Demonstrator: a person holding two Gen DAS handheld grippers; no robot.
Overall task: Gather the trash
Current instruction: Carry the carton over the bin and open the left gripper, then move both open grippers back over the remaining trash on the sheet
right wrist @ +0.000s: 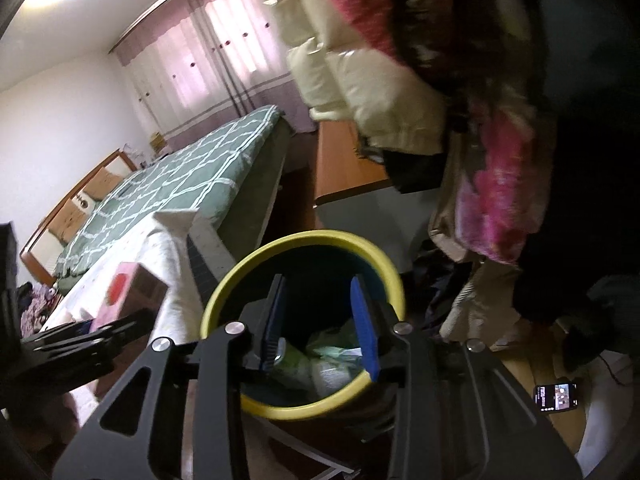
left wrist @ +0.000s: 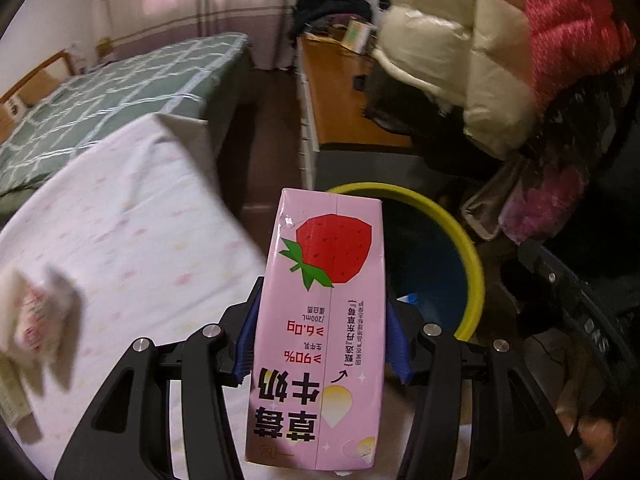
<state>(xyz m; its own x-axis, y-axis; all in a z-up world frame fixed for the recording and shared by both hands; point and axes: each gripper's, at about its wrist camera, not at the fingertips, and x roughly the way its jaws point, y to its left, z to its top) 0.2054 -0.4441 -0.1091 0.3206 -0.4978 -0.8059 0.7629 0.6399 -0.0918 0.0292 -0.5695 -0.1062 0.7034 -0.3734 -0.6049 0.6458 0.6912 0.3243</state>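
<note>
My left gripper [left wrist: 320, 312] is shut on a pink strawberry milk carton [left wrist: 320, 320], held upright over the edge of the white-clothed table, just left of the yellow-rimmed trash bin [left wrist: 472, 264]. The carton also shows in the right wrist view [right wrist: 128, 284] at the left. My right gripper [right wrist: 320, 312] is open and empty, hanging right above the mouth of the bin [right wrist: 224, 292], which holds several crumpled wrappers [right wrist: 332, 356]. A crumpled white and red wrapper [left wrist: 36, 320] lies on the table at the far left.
The white-clothed table [left wrist: 132, 232] is at the left. A bed with a green checked cover [left wrist: 100, 100] lies beyond it. A wooden desk [left wrist: 340, 92] stands behind the bin. Puffy jackets [left wrist: 500, 48] hang at the right. A phone [right wrist: 556, 396] lies low right.
</note>
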